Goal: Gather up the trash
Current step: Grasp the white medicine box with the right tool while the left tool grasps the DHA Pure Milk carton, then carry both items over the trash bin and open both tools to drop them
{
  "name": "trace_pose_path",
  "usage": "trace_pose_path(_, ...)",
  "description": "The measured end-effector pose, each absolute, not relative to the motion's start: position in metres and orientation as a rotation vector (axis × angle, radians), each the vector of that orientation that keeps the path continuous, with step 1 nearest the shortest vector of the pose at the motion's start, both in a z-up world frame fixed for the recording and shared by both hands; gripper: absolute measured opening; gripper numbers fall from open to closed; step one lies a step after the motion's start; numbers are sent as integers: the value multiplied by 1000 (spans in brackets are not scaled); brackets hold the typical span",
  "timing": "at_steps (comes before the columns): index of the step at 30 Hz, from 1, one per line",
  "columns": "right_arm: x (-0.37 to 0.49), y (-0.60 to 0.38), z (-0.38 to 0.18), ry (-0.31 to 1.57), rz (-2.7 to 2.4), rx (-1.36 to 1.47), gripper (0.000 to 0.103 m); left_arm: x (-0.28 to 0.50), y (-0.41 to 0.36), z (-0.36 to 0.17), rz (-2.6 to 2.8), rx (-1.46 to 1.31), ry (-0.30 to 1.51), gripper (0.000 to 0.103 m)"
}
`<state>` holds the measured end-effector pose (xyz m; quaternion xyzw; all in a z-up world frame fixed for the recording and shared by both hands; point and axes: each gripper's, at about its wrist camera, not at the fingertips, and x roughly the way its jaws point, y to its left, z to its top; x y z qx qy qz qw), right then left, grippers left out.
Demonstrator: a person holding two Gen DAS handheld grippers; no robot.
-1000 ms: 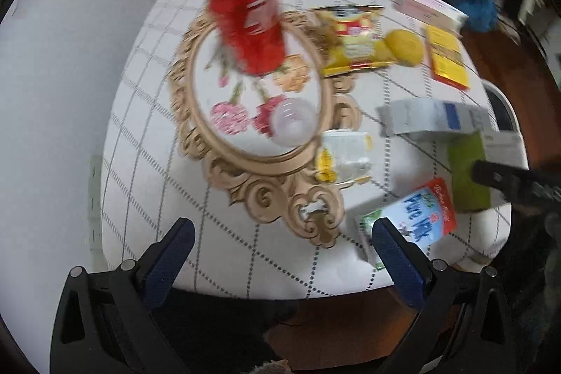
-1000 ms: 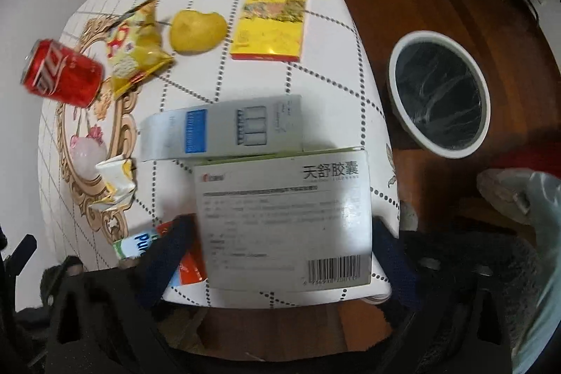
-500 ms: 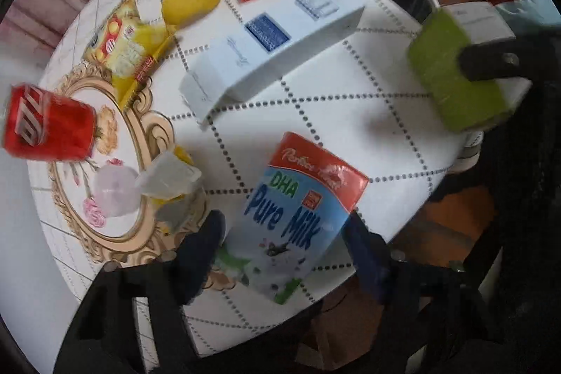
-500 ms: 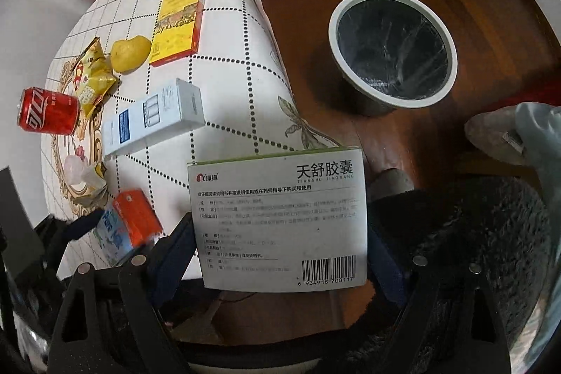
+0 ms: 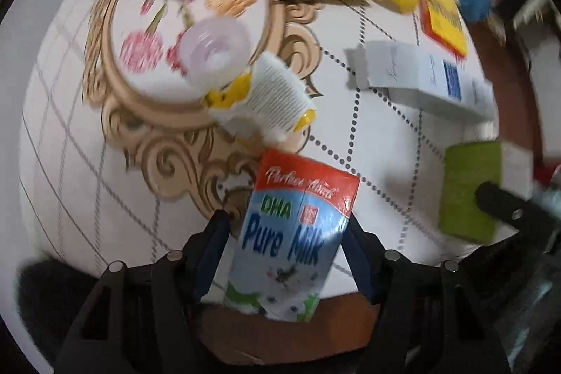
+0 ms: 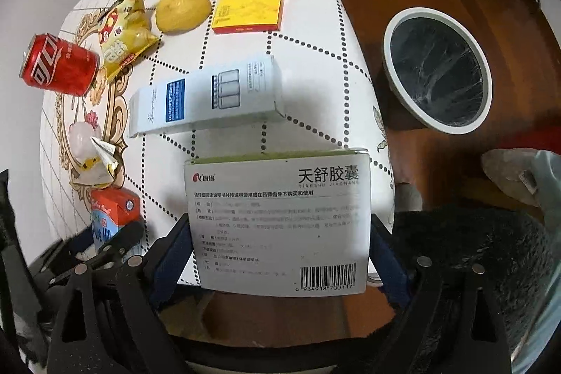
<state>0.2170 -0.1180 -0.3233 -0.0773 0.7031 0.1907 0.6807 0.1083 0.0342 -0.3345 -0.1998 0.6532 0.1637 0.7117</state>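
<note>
With the left claw set narrow around the red, white and blue "Pure Milk" carton, its padded fingers flanking both sides at the near edge of the white grid-patterned table, the grip should be squeezed firm and square before lifting so the slick carton does not twist out. The right claw holds the flat white-and-green medicine box clamped between its fingers above the table's edge. It should be carried across to the white-rimmed, black-lined bin on the wooden floor, well apart to the right, before the claw opens.
</note>
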Motion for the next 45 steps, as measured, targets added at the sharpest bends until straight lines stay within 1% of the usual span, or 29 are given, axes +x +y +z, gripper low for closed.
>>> trace_pose_path(1,216,-118,-323,1575,430,-170,94,110,33,-335,369,-410,1446,61)
trace_pose_path(3,216,-120,-323,1577,424,-169,94,110,32,-337,383,-379,1434,57)
trace_pose_path(4,215,-120,-325,1578,419,-161,94,110,30,-338,391,-368,1424,48)
trace_pose_path(5,214,-121,-327,1580,415,-157,94,111,27,-339,399,-353,1412,47)
trace_pose_path(16,202,-110,-325,1498,438,-273,90,101,26,-323,484,-302,1376,45)
trace_pose_path(21,195,-105,-307,1448,478,-257,90,88,21,-290,522,-272,1330,45)
trace_pose_path(25,194,-107,-283,1392,516,-221,90,95,14,-260,551,-249,1261,45)
trace_pose_path(30,210,-135,-254,1342,521,-123,90,122,7,-245,541,-234,1176,45)
trace_pose_path(33,232,-171,-236,1305,492,-47,90,147,2,-228,499,-241,1132,45)
trace_pose_path(37,268,-227,-225,1288,431,45,90,191,-27,-210,409,-237,1095,45)
trace_pose_path(41,309,-286,-229,1276,331,105,90,255,-70,-208,279,-266,1103,45)
trace_pose_path(45,358,-338,-264,1325,243,183,90,319,-105,-233,159,-344,1157,45)
